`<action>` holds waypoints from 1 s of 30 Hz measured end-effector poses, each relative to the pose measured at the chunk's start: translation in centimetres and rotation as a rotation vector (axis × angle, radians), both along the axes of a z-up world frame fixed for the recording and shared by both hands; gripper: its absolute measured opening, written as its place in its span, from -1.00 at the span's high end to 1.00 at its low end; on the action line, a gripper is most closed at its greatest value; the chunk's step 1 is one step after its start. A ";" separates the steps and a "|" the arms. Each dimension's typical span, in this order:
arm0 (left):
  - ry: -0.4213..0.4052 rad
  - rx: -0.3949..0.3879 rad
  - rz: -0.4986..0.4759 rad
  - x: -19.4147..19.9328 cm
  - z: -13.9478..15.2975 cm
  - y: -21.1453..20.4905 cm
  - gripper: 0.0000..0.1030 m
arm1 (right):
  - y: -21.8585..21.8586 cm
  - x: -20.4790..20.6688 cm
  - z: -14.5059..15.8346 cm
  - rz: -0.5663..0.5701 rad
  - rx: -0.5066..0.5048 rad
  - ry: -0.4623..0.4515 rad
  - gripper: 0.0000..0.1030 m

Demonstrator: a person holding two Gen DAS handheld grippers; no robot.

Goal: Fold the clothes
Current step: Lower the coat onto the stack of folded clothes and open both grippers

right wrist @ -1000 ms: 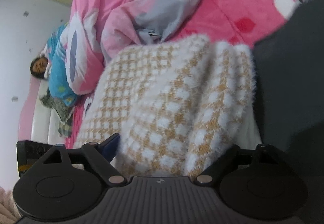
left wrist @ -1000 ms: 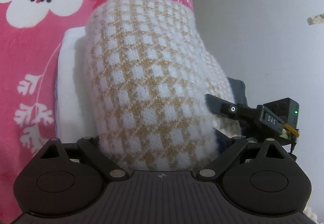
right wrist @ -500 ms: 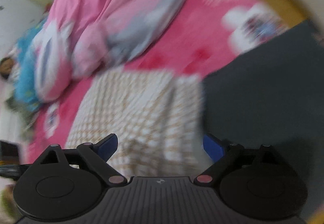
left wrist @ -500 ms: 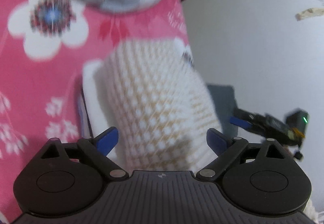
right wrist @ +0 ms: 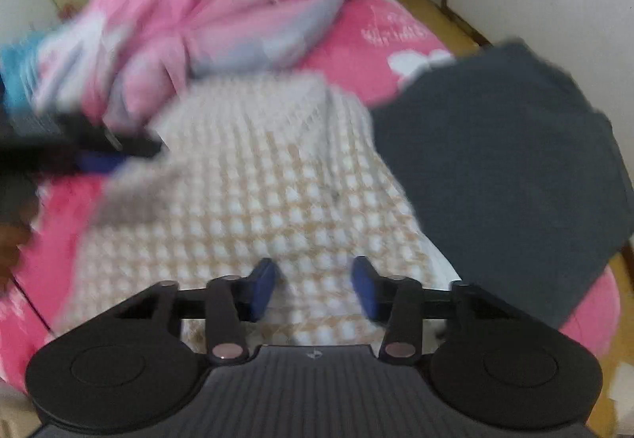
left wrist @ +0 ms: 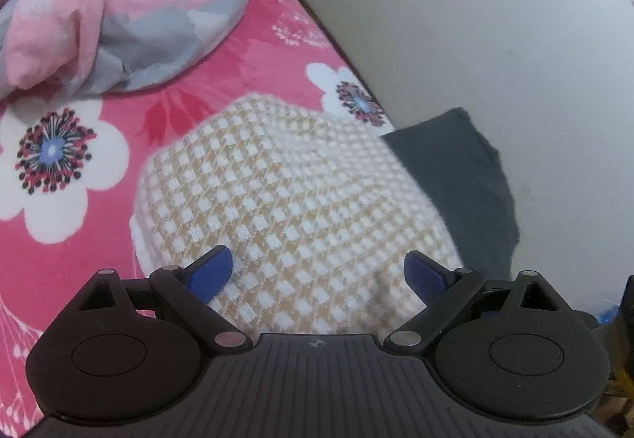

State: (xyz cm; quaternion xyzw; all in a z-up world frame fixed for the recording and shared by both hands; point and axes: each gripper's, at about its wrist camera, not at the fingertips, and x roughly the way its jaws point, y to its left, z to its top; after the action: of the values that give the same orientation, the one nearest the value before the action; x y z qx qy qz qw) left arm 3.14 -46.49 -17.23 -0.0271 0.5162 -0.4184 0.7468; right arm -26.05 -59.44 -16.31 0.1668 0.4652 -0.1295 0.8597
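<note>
One folded checked sweater [left wrist: 293, 200], white and tan, fluffy, one dark garment [left wrist: 455, 176] at 3 o'clock, left tool [left wrist: 317, 275] released, right tool [right wrist: 313, 285] half-closing, grasping nothing

The right claw [right wrist: 313, 285] is being held above the checked sweater [right wrist: 253, 200], its jaws just closing, nothing gripped. A dark garment [right wrist: 503, 160] is being seen just beside the sweater on the pink bed [right wrist: 368, 54].

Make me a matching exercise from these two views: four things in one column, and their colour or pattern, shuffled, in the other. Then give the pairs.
Things:
1. folded sweater
2. folded garment beside the sweater
3. bed cover
4. rumpled quilt

Colour or pattern:
A. plain dark grey
B. light pink with grey patches
C. white and tan checks
D. bright pink with big white flowers

Pairs: 1-C, 2-A, 3-D, 4-B
</note>
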 end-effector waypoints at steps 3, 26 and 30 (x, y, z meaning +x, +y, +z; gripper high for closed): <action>-0.082 -0.036 -0.033 0.6 1.7 -1.1 -0.83 | 0.1 -0.2 2.6 -0.005 -0.037 -0.078 0.25; -0.055 -0.091 0.000 -3.3 7.8 8.1 -1.00 | 6.9 -9.2 7.8 -0.328 -0.011 0.048 -0.10; -0.118 -0.090 -0.073 -7.5 9.9 11.4 -1.00 | 12.2 -10.8 10.4 -0.346 -0.024 0.058 -0.42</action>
State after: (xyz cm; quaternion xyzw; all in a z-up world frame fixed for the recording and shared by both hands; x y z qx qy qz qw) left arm -4.33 -35.09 -7.32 -0.0170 0.4529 -0.4690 0.7581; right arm -36.85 -47.19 -5.95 0.2303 0.4527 -0.2860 0.8125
